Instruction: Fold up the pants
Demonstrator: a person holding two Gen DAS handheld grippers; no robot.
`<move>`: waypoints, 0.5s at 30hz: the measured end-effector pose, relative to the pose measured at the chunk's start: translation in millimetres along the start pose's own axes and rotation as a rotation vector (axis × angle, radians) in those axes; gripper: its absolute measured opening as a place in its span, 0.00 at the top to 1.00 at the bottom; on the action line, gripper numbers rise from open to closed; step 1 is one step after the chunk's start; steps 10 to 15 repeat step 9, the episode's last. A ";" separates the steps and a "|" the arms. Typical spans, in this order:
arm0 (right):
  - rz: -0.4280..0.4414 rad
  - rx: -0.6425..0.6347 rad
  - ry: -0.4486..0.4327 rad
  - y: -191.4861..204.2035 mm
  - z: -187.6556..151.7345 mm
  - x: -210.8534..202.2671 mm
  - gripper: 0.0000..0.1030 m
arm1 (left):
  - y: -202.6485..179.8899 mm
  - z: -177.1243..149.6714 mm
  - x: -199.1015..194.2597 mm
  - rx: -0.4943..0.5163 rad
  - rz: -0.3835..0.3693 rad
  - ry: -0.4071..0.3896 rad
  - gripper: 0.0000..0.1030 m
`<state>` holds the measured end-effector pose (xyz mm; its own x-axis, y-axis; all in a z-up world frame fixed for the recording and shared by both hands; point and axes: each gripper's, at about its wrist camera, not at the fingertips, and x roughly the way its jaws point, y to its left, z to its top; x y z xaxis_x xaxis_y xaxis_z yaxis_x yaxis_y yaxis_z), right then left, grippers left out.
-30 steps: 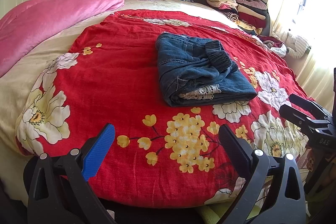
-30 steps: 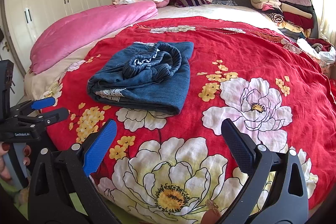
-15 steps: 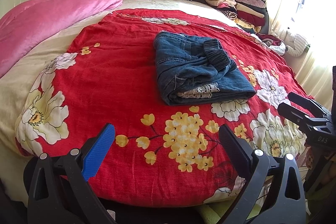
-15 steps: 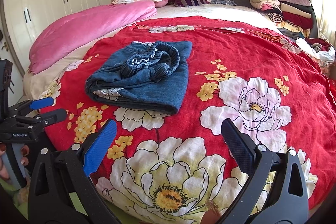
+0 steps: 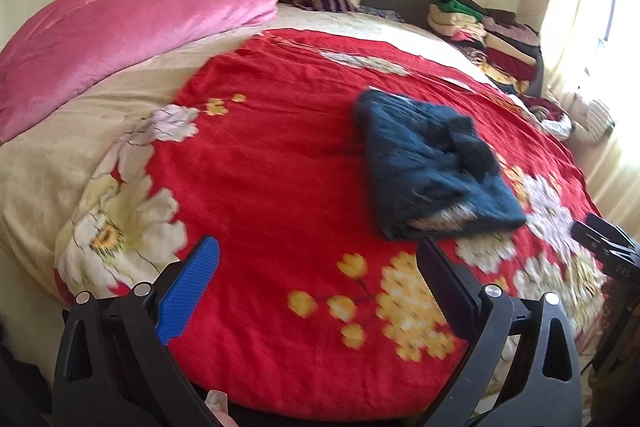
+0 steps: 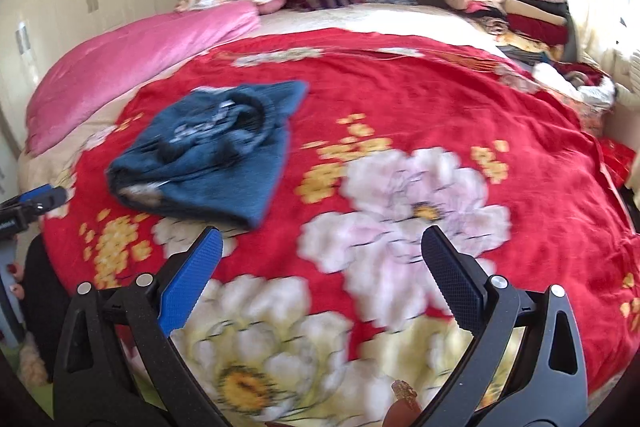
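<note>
Left wrist view. One pair of pants [image 5: 432, 169], blue denim, lies folded into a compact bundle on the red flowered blanket [image 5: 260, 167] of the bed. The left hand-held gripper [image 5: 318, 291] has its fingers spread wide with nothing between them; it hangs over the near edge of the bed. The bundle lies ahead and to the right of it, apart, no contact. The long axis of the bundle runs roughly away from the camera, tilted slightly right at the near end. The tip of the other gripper shows at the right edge. Frame is blurred; fine folds not readable.

Right wrist view. The same pants [image 6: 212, 151] lie ahead and to the left of the right hand-held gripper [image 6: 320, 275], whose fingers are also spread and empty. Here the bundle's near corner sits close above the blue left finger [image 6: 188, 283]. The other gripper's tip shows at the left edge.

Judgement: the bundle sits between the two grippers, neither clearly nearer. The fold looks finished.

Count: pants, one; hand-held grippers, two; pink quilt [image 5: 120, 39], one; stack of folded clothes [image 6: 512, 7] at the headboard, one, items not countable.
</note>
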<state>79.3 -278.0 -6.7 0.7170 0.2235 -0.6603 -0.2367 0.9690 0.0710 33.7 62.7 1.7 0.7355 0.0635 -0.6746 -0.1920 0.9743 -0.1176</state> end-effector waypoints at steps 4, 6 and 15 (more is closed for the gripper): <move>-0.098 0.073 -0.019 -57.7 16.2 5.4 0.09 | 40.8 36.0 35.5 -0.029 0.138 0.027 0.04; -0.174 0.116 -0.002 -99.4 26.8 15.3 0.09 | 63.1 60.2 58.5 -0.028 0.189 0.051 0.04; -0.319 0.158 0.034 -167.1 42.9 39.6 0.09 | 95.5 98.2 96.2 -0.042 0.266 0.078 0.04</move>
